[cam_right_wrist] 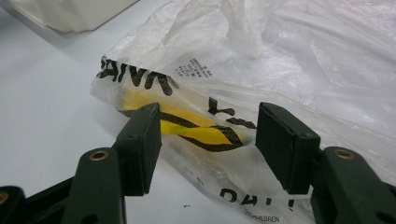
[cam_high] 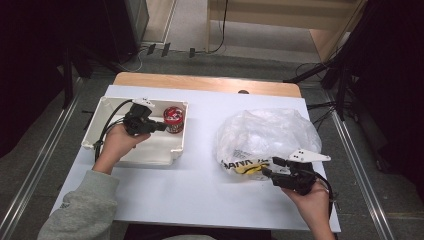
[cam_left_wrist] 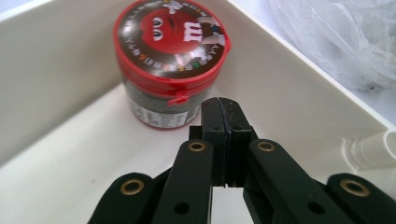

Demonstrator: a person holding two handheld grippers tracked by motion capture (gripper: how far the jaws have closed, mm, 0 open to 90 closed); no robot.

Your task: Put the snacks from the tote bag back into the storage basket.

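though see-thru, plastic bag (cam_right_wrist: 261, 70) blurs its yellow item (cam_right_wrist: 187, 123).

Tub lid (cam_left_wrist: 172, 37): a white "m" beside a red candy face
Plastic bag (cam_right_wrist: 261, 70): small print "FOR CHILDREN"; larger black letters mirrored, unreadable

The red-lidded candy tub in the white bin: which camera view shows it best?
The left gripper view: the candy tub stands upright and close, its red printed lid and label clear, just beyond the shut left gripper. The high view shows it small in the white bin. The right gripper view looks at the plastic bag.
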